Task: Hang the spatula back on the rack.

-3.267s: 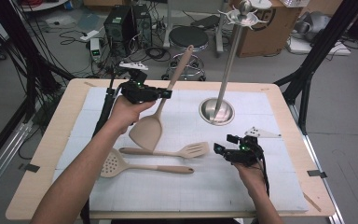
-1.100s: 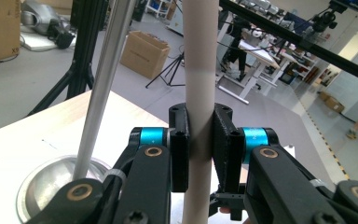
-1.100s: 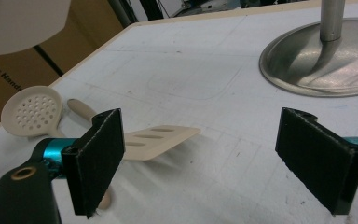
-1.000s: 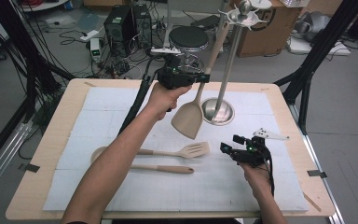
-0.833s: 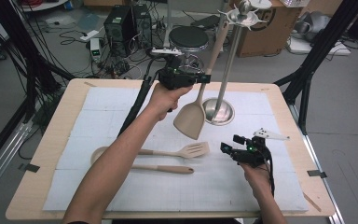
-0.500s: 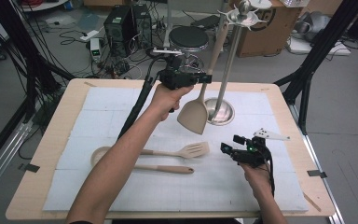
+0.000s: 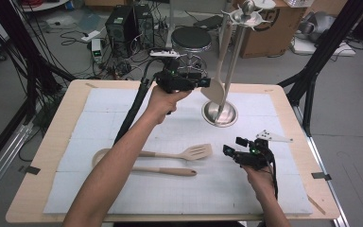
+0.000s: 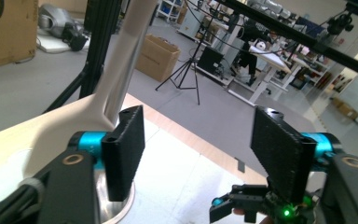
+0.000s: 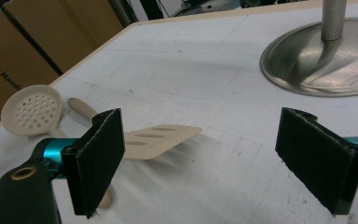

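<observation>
The beige spatula hangs against the steel stand; its handle top is hard to make out up at the hooks. The left tongs, jaws just opened, flank its blade without pressing. The right tongs gape empty. Nearer than the stand lie a slotted turner and skimmer on the desk.

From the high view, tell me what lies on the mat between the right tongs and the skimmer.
The slotted spatula lies there, blade toward the right tongs, its handle running toward the skimmer. The high view shows it; the right gripper view shows it too.
</observation>
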A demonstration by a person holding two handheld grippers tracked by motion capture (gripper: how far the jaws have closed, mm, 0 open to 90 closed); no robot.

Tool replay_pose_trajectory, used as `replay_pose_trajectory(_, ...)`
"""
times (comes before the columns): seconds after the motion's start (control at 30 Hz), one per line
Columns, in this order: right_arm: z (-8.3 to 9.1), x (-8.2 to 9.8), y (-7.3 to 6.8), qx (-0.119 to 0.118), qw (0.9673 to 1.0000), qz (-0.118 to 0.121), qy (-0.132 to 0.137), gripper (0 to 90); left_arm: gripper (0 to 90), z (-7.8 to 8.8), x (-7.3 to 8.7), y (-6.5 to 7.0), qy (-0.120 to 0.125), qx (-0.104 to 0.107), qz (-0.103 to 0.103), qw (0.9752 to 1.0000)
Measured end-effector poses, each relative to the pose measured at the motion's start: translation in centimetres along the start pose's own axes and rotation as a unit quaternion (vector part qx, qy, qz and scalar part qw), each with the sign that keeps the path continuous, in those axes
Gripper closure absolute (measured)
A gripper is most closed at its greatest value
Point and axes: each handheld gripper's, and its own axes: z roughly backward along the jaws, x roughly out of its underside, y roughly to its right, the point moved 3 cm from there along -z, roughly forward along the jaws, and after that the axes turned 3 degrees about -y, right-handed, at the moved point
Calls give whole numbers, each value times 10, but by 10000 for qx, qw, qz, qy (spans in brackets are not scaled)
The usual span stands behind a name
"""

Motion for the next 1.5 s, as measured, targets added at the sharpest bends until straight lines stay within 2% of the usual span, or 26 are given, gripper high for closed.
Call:
replay_pose_trajectory(0.03, 0, 0, 0, -7, 10000, -11, 1, 149, 312, 2, 1, 0, 31, -3, 2, 10000)
replay_pose_trajectory(0.23, 0, 0, 0, -3, 10000, -14, 7, 149, 294, 14, 14, -8, 141, -139, 106, 9997)
replay_pose_trajectory(0.37, -1, 0, 0, -2, 10000, 10, -17, 149, 291, 25, 26, -12, 258, -260, 89, 9993)
replay_pose_trajectory(0.47, -1, 0, -1, 7, 10000, 14, -26, 148, 254, 31, 33, -14, 265, -311, 147, 9991)
replay_pose_trajectory(0.7, -1, 0, -2, 14, 10000, 15, -19, 149, 245, 46, 46, -15, 265, -480, 55, 9985)
replay_pose_trajectory(1.03, -3, 0, -3, 15, 10000, 4, -38, 148, 246, 70, 67, -12, 335, -565, 21, 9978)
replay_pose_trajectory(1.33, -5, -1, -3, 8, 10000, 20, -30, 149, 244, 88, 93, -15, 354, -726, 117, 9967)
replay_pose_trajectory(1.5, -7, 0, -4, 3, 10000, 21, -50, 148, 240, 94, 100, -20, 427, -779, 219, 9958)
